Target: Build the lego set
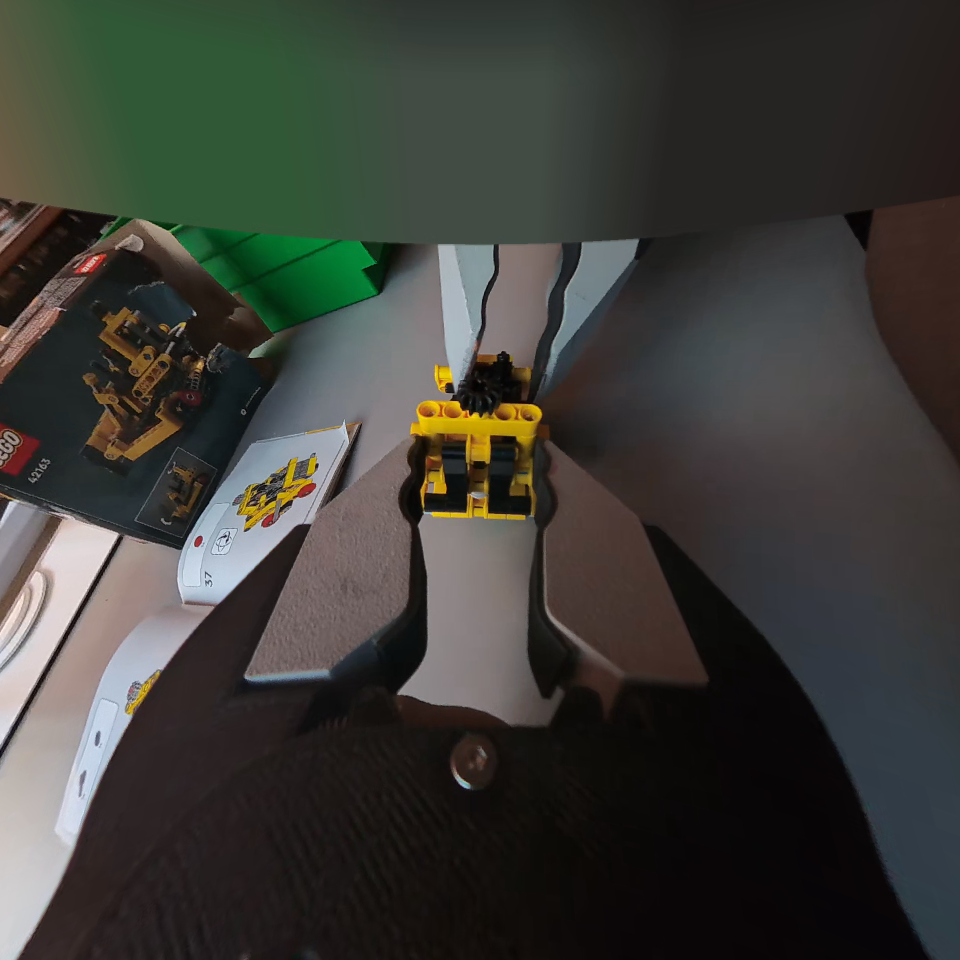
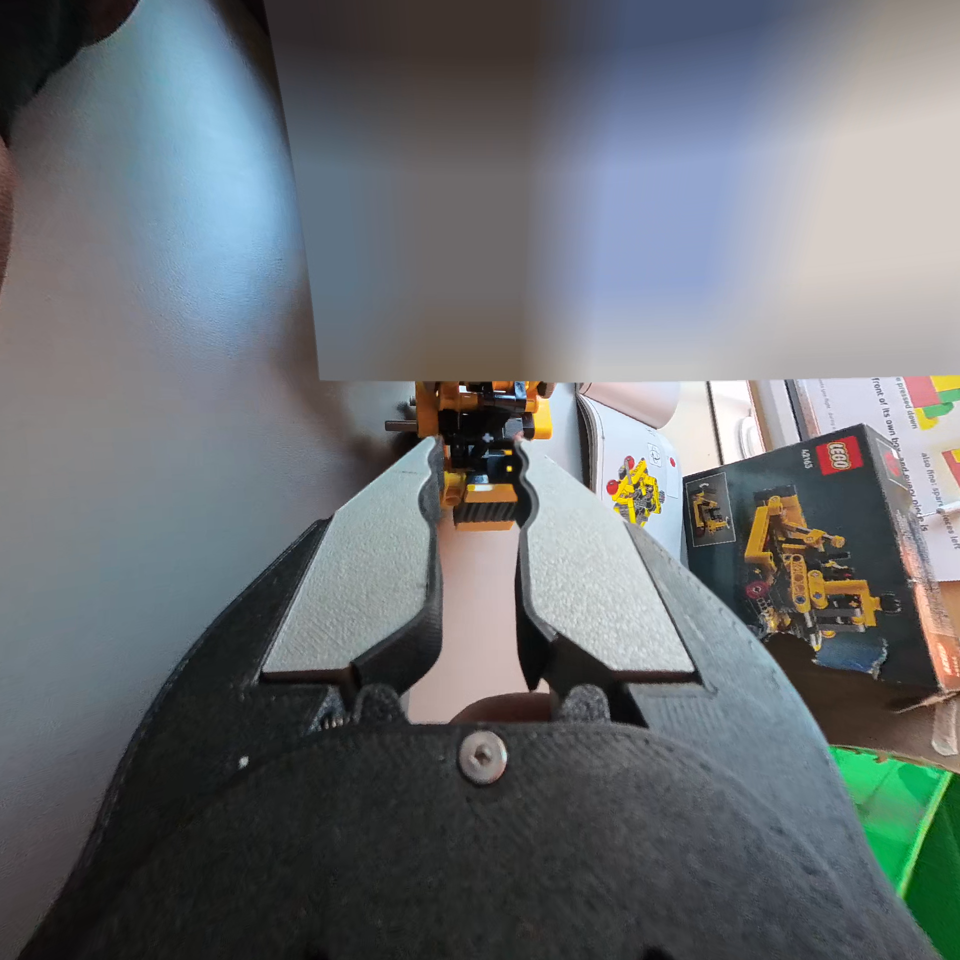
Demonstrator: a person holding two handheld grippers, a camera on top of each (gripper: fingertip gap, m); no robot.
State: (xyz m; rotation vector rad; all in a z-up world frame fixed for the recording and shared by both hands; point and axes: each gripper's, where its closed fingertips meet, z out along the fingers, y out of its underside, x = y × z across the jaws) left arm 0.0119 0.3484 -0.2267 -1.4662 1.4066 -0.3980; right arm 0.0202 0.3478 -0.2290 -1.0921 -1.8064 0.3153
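- between the two claws, above the pale table (image 1: 727,363), sits the yellow and black model (image 1: 478,467), part-built and held from both ends
- the left claw (image 1: 475,480) is clenched on the model's near end, its wavy tips pressed against both yellow sides
- the right claw (image 2: 478,478) grasps the other end, its tips touching the model's black and yellow parts; in the left view its pale fingers (image 1: 462,311) reach in from the far side
- a black gear (image 1: 480,392) stands on top, just behind a yellow beam with a row of holes (image 1: 478,413)
- done so far, by my reading: a compact body with the gear fitted
- left to do, judging by the box (image 1: 119,384) picture: the longer arms, the blade and more of the frame, so the build looks well short of finished
- the open booklet (image 1: 270,493) lies left of the model, near the box
- a green bin (image 1: 291,275) stands at the far left, beyond the box; whether it holds loose pieces i cannot tell
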